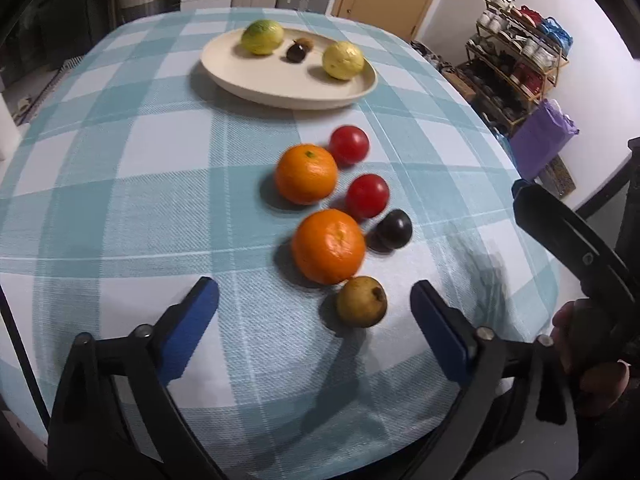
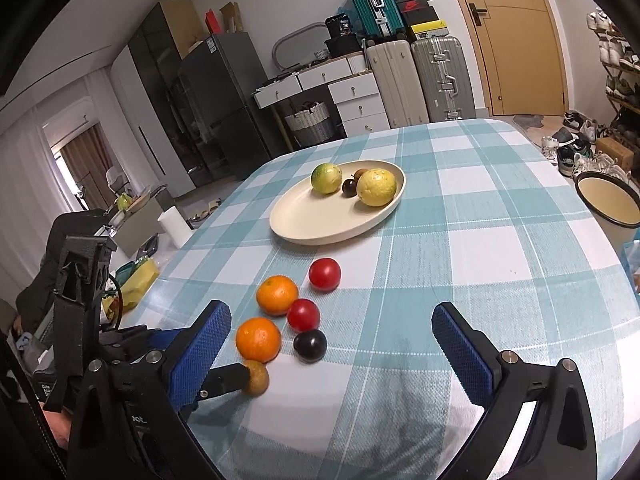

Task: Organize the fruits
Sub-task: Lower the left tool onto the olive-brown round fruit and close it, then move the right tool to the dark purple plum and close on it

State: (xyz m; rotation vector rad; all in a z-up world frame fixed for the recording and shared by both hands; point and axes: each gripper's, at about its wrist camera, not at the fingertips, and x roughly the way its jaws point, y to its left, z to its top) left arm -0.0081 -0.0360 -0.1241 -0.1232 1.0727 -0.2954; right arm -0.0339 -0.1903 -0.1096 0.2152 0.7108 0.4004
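Note:
On the checked tablecloth lie two oranges (image 1: 306, 179) (image 1: 328, 246), two red tomatoes (image 1: 349, 145) (image 1: 367, 195), a dark plum (image 1: 394, 229) and a small brown-green fruit (image 1: 362, 306). My left gripper (image 1: 314, 292) is open, tilted down over the cloth. The small fruit sits between its blue fingers, nearer the right one, and no pad touches it. In the right wrist view a left finger (image 2: 224, 378) reaches the same small fruit (image 2: 258, 378). My right gripper (image 2: 332, 312) is open and holds nothing. The cream plate (image 1: 248, 80) further back holds two yellow-green fruits and small dark ones.
A cream enamel pot (image 2: 608, 200) stands at the table's right edge. A shoe rack (image 1: 516, 60) and a purple bag (image 1: 544, 140) are on the floor beyond the right side. A hand holds the right gripper's handle (image 1: 580, 320) close to my left one.

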